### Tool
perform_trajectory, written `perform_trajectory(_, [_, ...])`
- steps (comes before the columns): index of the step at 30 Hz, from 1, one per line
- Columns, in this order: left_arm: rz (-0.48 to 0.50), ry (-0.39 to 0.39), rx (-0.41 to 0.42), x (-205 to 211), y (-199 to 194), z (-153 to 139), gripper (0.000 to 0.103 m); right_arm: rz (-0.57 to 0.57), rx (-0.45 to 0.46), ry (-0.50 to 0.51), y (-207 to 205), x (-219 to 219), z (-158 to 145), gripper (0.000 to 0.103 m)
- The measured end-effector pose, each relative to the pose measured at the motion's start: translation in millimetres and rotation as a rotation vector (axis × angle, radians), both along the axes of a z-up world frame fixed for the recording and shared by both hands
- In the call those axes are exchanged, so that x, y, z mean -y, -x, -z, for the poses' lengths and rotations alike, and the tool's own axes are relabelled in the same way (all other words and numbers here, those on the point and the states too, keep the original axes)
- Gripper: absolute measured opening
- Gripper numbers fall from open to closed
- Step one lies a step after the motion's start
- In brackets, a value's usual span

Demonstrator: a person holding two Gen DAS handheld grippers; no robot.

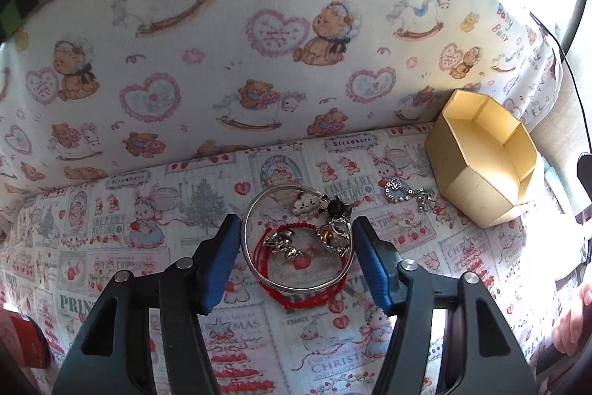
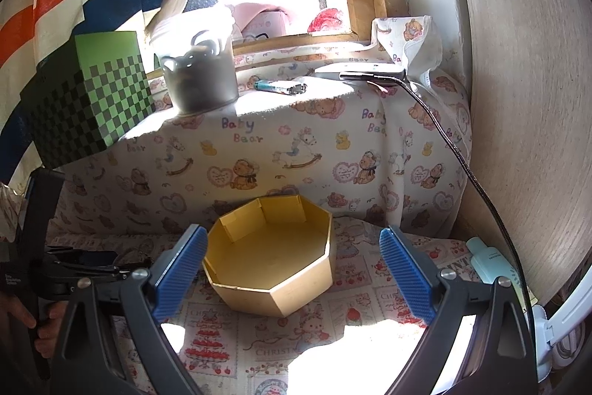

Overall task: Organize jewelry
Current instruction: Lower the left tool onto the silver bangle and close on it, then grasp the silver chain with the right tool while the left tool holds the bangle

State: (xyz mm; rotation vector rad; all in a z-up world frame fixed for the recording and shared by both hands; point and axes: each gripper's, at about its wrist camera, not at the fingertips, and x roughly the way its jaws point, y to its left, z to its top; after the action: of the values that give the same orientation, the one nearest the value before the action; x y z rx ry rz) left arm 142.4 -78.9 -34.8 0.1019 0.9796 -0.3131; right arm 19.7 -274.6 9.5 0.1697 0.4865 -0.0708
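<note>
Hardly begun: left tool [image 1: 296, 258] spread around the silver bangle [image 1: 292, 239] and red cord bracelet [image 1: 307, 291] on the table, nothing gripped; right tool [image 2: 292, 273] wide, flanking the empty gold box [image 2: 270, 295].

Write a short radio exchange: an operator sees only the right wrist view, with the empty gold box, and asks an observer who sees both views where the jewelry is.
Operator: My box looks empty. Where is the jewelry?
Observer: A silver bangle lies on the cloth, between the fingers of the left claw.
Operator: Is anything nearer the box?
Observer: A small silver chain lies on the cloth between the bangle and the gold box, outside it.
</note>
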Motion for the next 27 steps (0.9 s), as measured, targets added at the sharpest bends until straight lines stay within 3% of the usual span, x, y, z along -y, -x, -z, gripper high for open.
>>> perform_trajectory(2, [-0.003, 0.023, 0.033, -9.3, 15.6, -12.8, 0.060, -0.005, 0.003, -0.009, 0.9, 0.1, -1.0, 0.094])
perform_trajectory(10, [-0.065, 0.173, 0.161, -57.0, 73.5, -50.9, 0.060, -0.147, 0.013, -0.064, 10.2, -11.7, -9.8, 0.055])
perform_trajectory(16, [-0.152, 0.212, 0.247, -85.0, 84.6, -71.9, 0.060, -0.293, -0.007, -0.035, 20.4, -43.8, -22.1, 0.037])
perform_trajectory(20, [-0.180, 0.200, 0.302, -102.3, 81.6, -65.7, 0.060, -0.326, -0.192, -0.050, -9.7, -66.3, -17.1, 0.030])
perform_trajectory(23, [-0.221, 0.216, 0.276, -107.1, 66.8, -47.2, 0.060, -0.326, -0.300, -0.080, -32.2, -80.1, -4.5, 0.030])
perform_trajectory(27, [-0.248, 0.212, 0.270, -115.7, 64.3, -43.4, 0.060, -0.270, -0.408, -0.076, -56.3, -95.2, 22.1, 0.028])
